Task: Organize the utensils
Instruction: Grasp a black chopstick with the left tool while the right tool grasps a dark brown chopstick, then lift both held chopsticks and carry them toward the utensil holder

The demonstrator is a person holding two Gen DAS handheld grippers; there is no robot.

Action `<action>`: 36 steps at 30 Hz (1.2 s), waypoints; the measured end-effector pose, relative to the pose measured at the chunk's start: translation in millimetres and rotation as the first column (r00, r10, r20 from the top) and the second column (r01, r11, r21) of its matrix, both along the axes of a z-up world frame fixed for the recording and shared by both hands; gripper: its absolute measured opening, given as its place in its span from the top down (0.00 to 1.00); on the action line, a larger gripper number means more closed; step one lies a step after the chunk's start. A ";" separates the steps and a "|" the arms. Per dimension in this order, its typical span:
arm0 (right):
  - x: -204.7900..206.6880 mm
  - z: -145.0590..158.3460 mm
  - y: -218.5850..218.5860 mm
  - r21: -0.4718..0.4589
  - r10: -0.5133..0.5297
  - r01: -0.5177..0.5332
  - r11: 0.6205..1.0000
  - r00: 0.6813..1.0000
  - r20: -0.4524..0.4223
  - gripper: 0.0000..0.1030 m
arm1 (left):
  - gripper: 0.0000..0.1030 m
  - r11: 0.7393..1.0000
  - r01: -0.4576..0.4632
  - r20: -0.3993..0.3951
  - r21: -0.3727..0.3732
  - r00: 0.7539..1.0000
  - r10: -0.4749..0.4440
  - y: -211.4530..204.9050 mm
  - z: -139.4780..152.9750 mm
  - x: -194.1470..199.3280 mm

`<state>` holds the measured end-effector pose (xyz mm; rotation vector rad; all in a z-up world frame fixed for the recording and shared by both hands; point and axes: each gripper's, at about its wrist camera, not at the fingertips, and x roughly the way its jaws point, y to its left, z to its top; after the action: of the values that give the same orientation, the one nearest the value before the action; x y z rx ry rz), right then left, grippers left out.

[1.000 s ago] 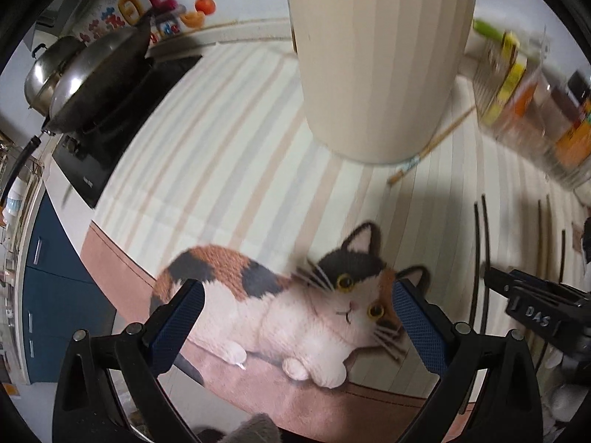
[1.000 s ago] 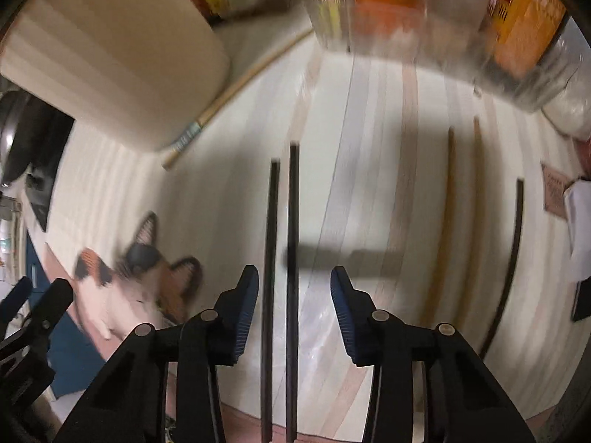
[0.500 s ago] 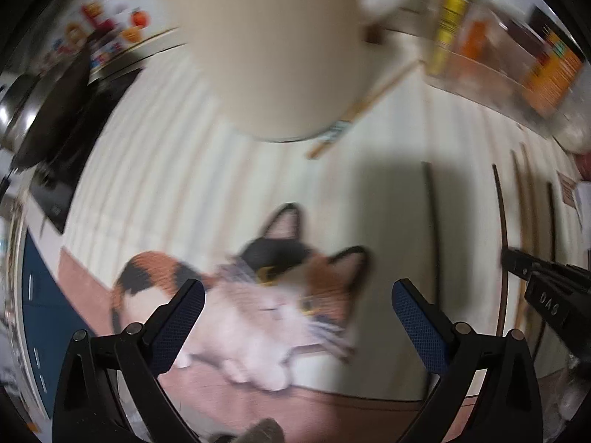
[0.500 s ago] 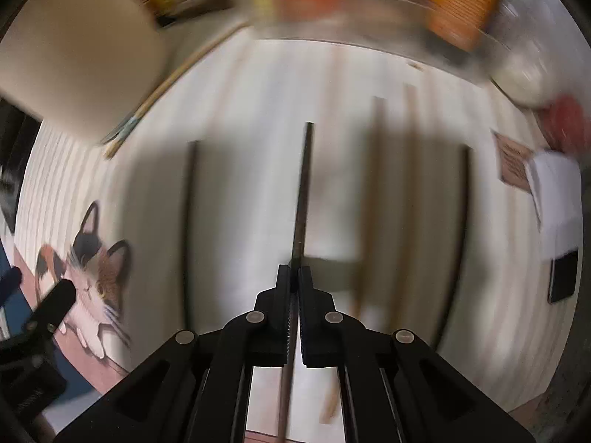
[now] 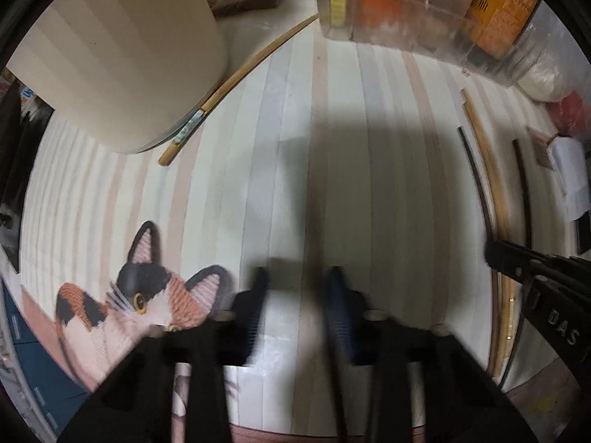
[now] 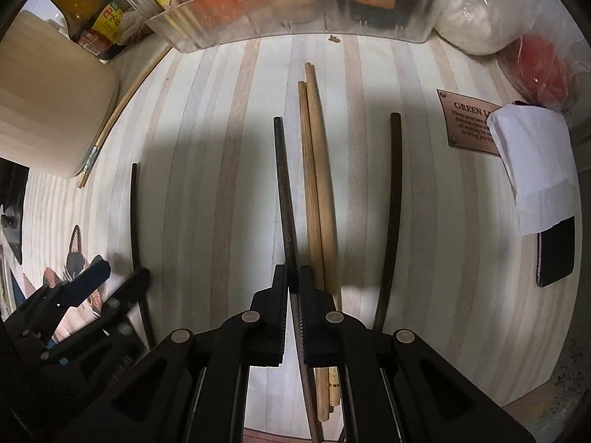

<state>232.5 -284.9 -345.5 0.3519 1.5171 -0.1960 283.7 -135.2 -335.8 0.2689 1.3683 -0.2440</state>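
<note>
With your right gripper (image 6: 293,288) clamped on the thin dark chopstick (image 6: 282,181), lift it level, clear of the pale wooden pair (image 6: 314,170) alongside; left gripper (image 5: 295,295), jaws parted, holds nothing.

- Left tongs (image 5: 295,310): fingers motion-blurred in the left wrist view; gap width unclear.
- Dark chopstick (image 6: 286,199): near end hidden between the right tongs (image 6: 292,288) and cut by the bottom edge.
- Cream container (image 5: 122,48): top cut off by the frame.
- Clear bin (image 6: 295,11) at the tabletop's far edge: contents cropped, labels unreadable.
- Brown plaque (image 6: 467,122): text partly covered by white paper (image 6: 532,170).
</note>
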 end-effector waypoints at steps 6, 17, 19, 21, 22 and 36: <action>30.9 -3.3 30.3 -0.034 0.026 -0.026 0.999 1.000 -0.018 0.95 | 0.95 0.988 -0.147 -0.002 0.052 0.989 0.147 68.8 0.0 14.4; 58.4 -6.7 112.4 0.046 0.256 -0.254 0.966 0.966 -0.047 0.95 | 0.95 0.959 -0.275 0.002 0.072 0.961 0.275 126.0 -1.2 8.6; 65.4 -8.3 111.8 0.073 0.268 -0.263 0.962 0.960 -0.077 0.95 | 0.96 0.960 -0.270 0.009 0.078 0.963 0.270 122.3 -1.9 5.4; 73.6 -10.1 114.4 0.090 0.286 -0.277 0.957 0.953 -0.098 0.95 | 0.96 0.961 -0.264 0.011 0.079 0.964 0.264 123.7 -3.2 4.6; 77.7 -9.8 114.4 0.091 0.297 -0.288 0.953 0.949 -0.106 0.95 | 0.96 0.961 -0.264 0.008 0.078 0.964 0.264 125.7 -2.7 4.5; 126.5 -16.4 132.6 0.029 0.380 -0.383 0.923 0.900 -0.216 0.94 | 0.97 0.970 -0.224 0.024 0.089 0.974 0.223 118.7 -1.3 23.7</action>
<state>359.0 -152.3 -361.8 0.0142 1.7692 0.0690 307.4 -16.4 -337.1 0.1894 1.3851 0.0085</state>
